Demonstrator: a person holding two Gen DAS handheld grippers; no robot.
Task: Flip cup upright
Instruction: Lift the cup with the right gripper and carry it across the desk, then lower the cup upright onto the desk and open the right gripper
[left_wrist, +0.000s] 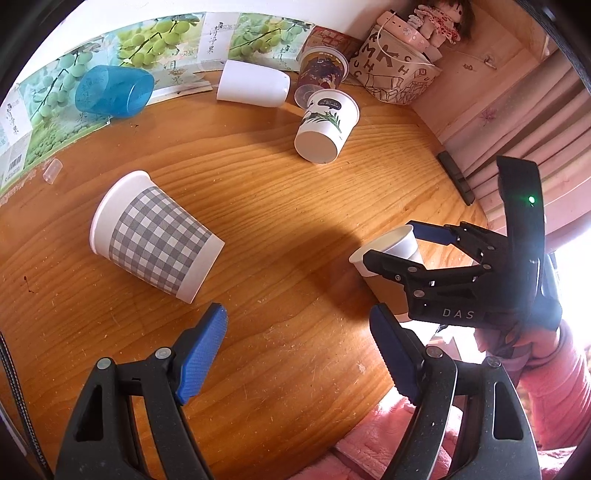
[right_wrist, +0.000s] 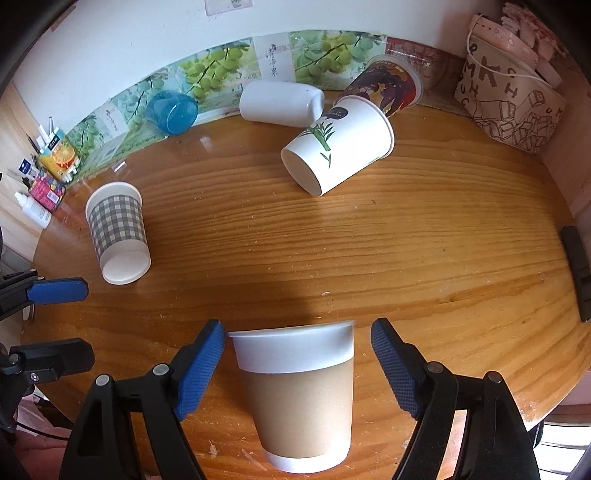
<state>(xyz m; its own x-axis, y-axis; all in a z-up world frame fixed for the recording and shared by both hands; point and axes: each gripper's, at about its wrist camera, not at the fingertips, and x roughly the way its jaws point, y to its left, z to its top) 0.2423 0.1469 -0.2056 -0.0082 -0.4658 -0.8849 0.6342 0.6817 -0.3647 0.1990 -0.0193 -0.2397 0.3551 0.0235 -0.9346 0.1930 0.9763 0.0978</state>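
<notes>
A brown-sleeved paper cup (right_wrist: 299, 391) lies on its side on the wooden table (right_wrist: 424, 258), rim pointing away, between the open fingers of my right gripper (right_wrist: 298, 365). The pads stand clear of it on both sides. In the left wrist view the same cup (left_wrist: 388, 251) shows at the right table edge with the right gripper (left_wrist: 399, 243) around it. My left gripper (left_wrist: 297, 354) is open and empty over bare table. A grey checked cup (left_wrist: 155, 236) lies on its side just ahead and left of it.
More cups lie tipped at the back: a white cup with a plant print (right_wrist: 340, 144), a white cup (right_wrist: 280, 103), a blue plastic cup (right_wrist: 171, 110) and a dark printed cup (right_wrist: 388, 86). A patterned pouch (right_wrist: 513, 107) sits back right. A black bar (right_wrist: 576, 266) lies at the right edge.
</notes>
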